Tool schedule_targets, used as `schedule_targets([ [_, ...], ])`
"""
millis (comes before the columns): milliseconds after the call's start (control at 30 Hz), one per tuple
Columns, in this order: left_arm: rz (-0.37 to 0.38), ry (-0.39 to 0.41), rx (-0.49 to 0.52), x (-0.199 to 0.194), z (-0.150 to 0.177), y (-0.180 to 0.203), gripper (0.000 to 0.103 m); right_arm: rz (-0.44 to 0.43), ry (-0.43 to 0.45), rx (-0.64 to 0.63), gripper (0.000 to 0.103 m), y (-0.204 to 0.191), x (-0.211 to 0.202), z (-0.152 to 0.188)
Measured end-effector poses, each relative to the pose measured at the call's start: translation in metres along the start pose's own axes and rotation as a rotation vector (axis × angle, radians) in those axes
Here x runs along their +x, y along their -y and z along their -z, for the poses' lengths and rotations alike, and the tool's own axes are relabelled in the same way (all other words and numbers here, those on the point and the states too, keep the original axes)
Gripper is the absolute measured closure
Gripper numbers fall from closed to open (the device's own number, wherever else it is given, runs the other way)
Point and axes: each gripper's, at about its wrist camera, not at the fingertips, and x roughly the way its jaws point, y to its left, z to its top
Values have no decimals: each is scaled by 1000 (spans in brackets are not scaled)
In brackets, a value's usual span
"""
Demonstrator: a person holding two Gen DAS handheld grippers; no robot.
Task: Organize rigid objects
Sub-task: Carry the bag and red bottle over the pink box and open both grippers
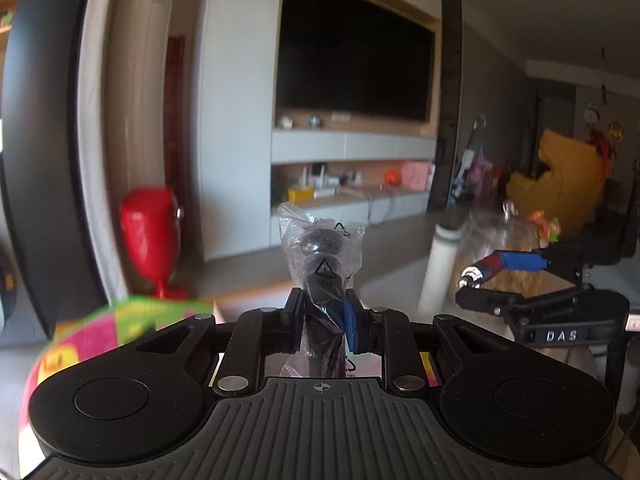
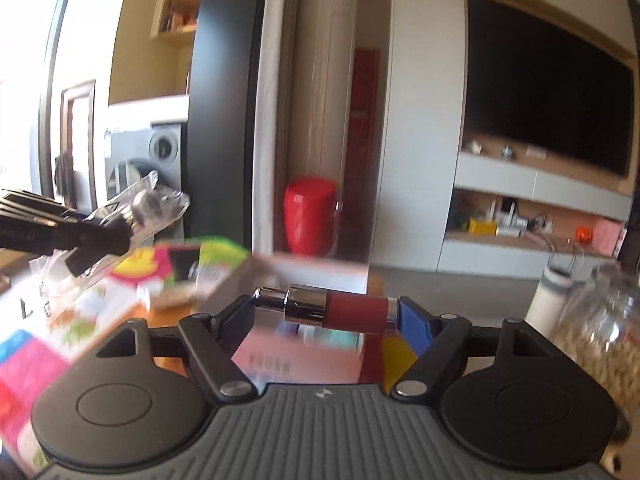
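My left gripper is shut on a dark object wrapped in a clear plastic bag and holds it upright in the air. It also shows at the left of the right wrist view. My right gripper is shut on a red and chrome cylinder, held lengthwise between the fingers. The same cylinder and right gripper show at the right of the left wrist view. Both grippers are raised above a table.
Colourful boxes and a pink box lie on the table below. A glass jar of nuts and a white bottle stand at the right. A red vase and a TV wall are behind.
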Motion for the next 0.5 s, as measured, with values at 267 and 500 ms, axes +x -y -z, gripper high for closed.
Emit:
schedule_targets([
  [267, 132, -148, -368, 113, -10, -62, 78, -32, 7, 70, 22, 30, 85, -109],
  [500, 38, -156, -449, 112, 65, -112, 78, 1, -119, 75, 22, 30, 129, -86],
])
